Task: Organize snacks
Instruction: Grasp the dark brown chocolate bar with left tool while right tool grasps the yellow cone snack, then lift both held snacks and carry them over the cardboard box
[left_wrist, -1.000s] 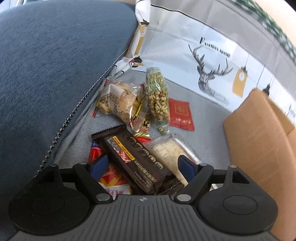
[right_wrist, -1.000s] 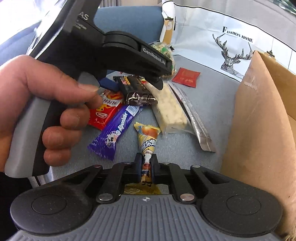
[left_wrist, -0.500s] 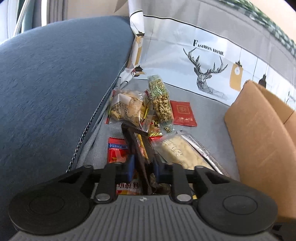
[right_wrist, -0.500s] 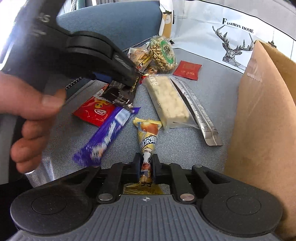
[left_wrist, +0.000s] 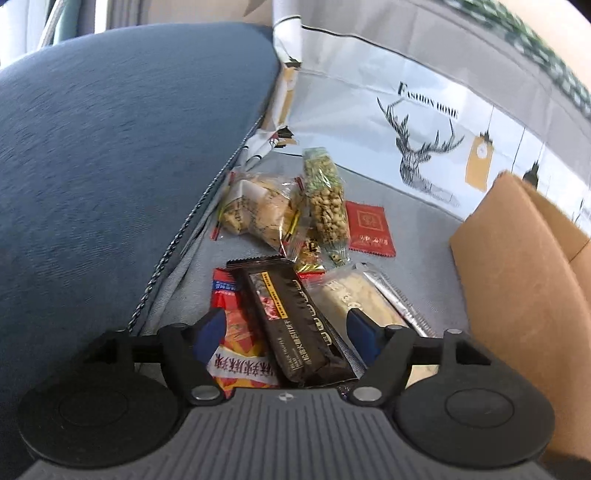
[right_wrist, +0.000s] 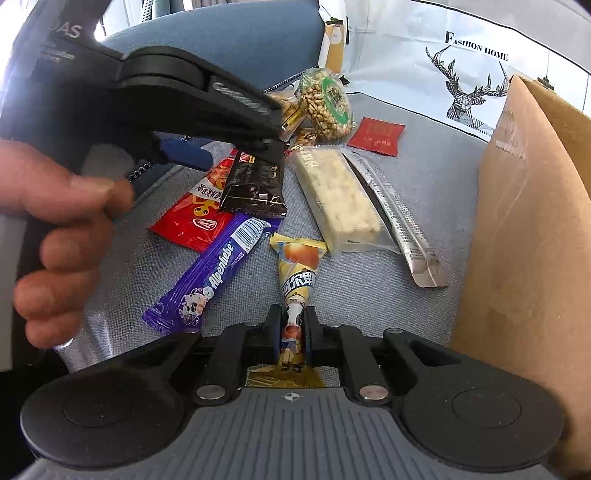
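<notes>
1. Snacks lie scattered on your grey sofa seat (right_wrist: 436, 177), between the blue cushion (left_wrist: 122, 155) and the cardboard box (right_wrist: 528, 229).
2. Your right claw (right_wrist: 291, 334) is pressed together on the narrow end of the yellow cone-shaped candy packet (right_wrist: 299, 269), whose wide end points away from you.
3. Your left claw (left_wrist: 284, 325) is spread wide, its blue pads on either side of the black chocolate bar (left_wrist: 291, 317). From the right wrist view the near end of that bar (right_wrist: 255, 188) rests on the snacks beneath it, and your left hand (right_wrist: 59, 236) grips the handle.
4. Under the black bar lies the red snack packet (right_wrist: 192, 218), and the bar's near end also overlaps the purple Alpenliebe stick (right_wrist: 214, 273), which lies just left of the yellow cone.
5. Right of the black bar sits the clear-wrapped pale rice bar (right_wrist: 340, 195), with the silver sachet stick (right_wrist: 399, 221) lying along its right side, touching it.
6. Farther back you have the bag of peanuts (left_wrist: 325, 199) leaning against the bag of biscuits (left_wrist: 258, 214). The small red sachet (left_wrist: 369, 225) lies flat just right of the peanuts.
7. Behind everything stands the white cushion with a deer print (left_wrist: 417, 155) and the words "Fashion Home".
</notes>
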